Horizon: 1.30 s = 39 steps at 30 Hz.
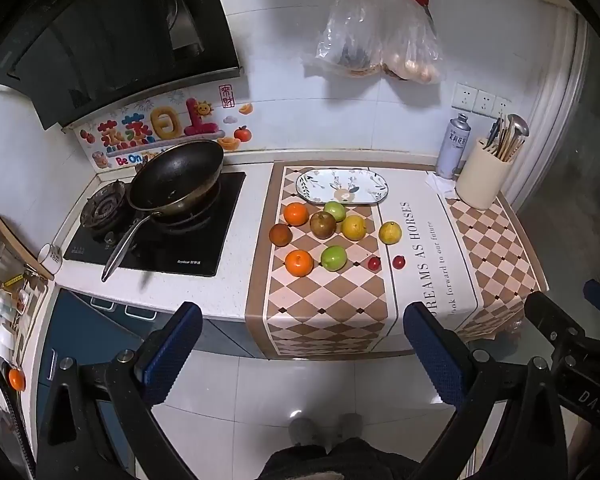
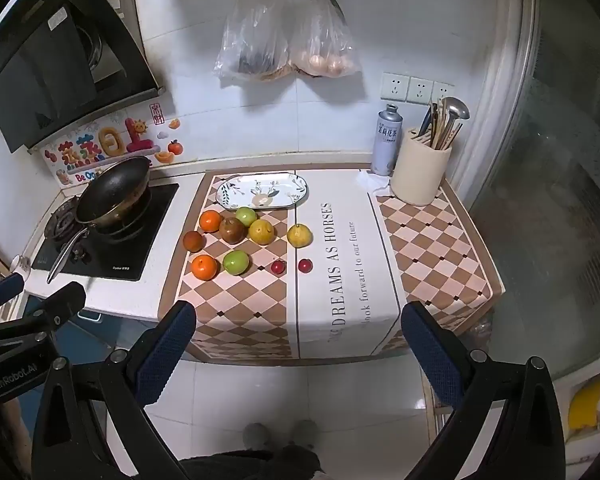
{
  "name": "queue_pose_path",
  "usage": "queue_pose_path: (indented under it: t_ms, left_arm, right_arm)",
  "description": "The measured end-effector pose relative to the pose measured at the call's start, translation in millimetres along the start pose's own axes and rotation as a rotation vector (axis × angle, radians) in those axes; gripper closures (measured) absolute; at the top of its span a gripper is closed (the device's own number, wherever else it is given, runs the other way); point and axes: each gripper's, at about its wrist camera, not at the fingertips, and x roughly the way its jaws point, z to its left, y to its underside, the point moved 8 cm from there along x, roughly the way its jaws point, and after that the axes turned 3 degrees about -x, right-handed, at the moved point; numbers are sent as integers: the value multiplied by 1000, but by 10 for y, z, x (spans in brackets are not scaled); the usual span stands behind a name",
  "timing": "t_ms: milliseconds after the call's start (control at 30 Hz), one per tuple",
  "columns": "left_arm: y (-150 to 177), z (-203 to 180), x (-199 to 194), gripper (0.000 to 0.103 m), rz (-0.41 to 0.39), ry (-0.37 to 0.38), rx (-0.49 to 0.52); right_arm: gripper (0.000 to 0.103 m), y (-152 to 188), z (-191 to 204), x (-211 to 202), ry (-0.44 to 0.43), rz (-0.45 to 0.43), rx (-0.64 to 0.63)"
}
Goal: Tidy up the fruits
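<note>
Several fruits lie loose on a checkered cloth point(image 1: 332, 304) on the counter: oranges point(image 1: 299, 263), green apples point(image 1: 333, 257), a brown apple point(image 1: 323, 224), yellow fruits point(image 1: 390, 232) and two small red ones point(image 1: 374, 263). Behind them sits an oval patterned plate point(image 1: 342, 186) with nothing on it. My left gripper point(image 1: 302, 336) hangs open in front of the counter edge, well short of the fruit. In the right wrist view the same oranges point(image 2: 204, 267), plate point(image 2: 262, 192) and yellow fruit point(image 2: 299, 235) show, and my right gripper point(image 2: 298, 336) is open too, holding nothing.
A black wok point(image 1: 176, 178) sits on the gas hob point(image 1: 156, 232) left of the cloth. At the back right stand a metal can point(image 1: 454, 146) and a beige utensil holder point(image 1: 484, 178). Plastic bags point(image 1: 376, 44) and red scissors hang on the wall. A glass door point(image 2: 560, 200) borders the right.
</note>
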Motion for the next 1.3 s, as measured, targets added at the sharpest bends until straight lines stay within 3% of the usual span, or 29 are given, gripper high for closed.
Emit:
queue_pose_path:
  t_ms: [533,1300]
  left_arm:
    - [-22,0,31,0,-16,6,0]
    - [-40,-77,-230,0,-39,-4,-1]
  right_arm:
    - [0,8,-19,-72,8,-8,-7]
    - [0,-24,-112,-230,1,-28,3]
